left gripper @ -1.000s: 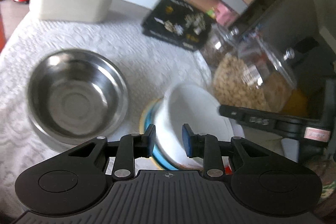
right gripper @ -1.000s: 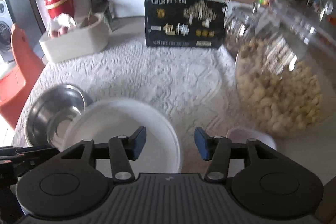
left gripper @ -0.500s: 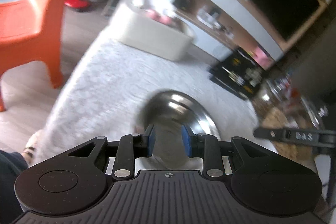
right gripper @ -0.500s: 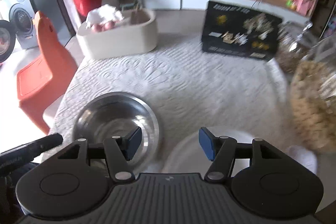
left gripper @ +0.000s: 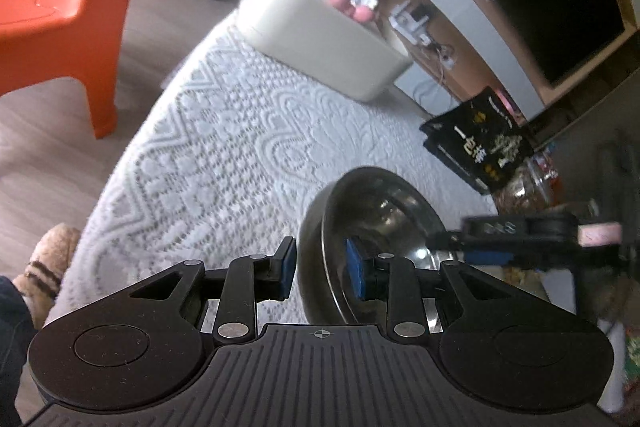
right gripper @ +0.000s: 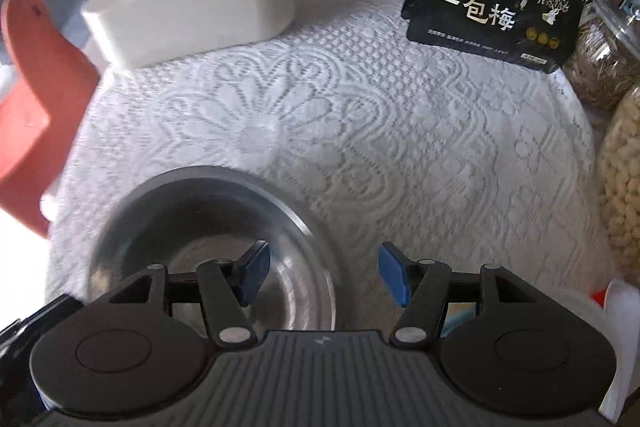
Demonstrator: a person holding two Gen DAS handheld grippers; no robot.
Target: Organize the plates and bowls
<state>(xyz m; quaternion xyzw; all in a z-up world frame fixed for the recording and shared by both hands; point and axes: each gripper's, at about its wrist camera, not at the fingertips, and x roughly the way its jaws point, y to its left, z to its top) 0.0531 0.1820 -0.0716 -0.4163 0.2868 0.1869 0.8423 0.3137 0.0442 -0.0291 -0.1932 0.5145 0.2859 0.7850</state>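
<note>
Straddling the near rim of the round stainless-steel bowl [left gripper: 372,227] at lower centre on the white lace tablecloth [left gripper: 224,147], the left gripper [left gripper: 322,267] stands part-open, pads apparently not yet pressing, presumably to lift it, while the empty right gripper [right gripper: 324,277] hovers open above.

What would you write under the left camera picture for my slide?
Left claw straddles the steel bowl's rim on the lace tablecloth, pads not yet pressing.
</note>
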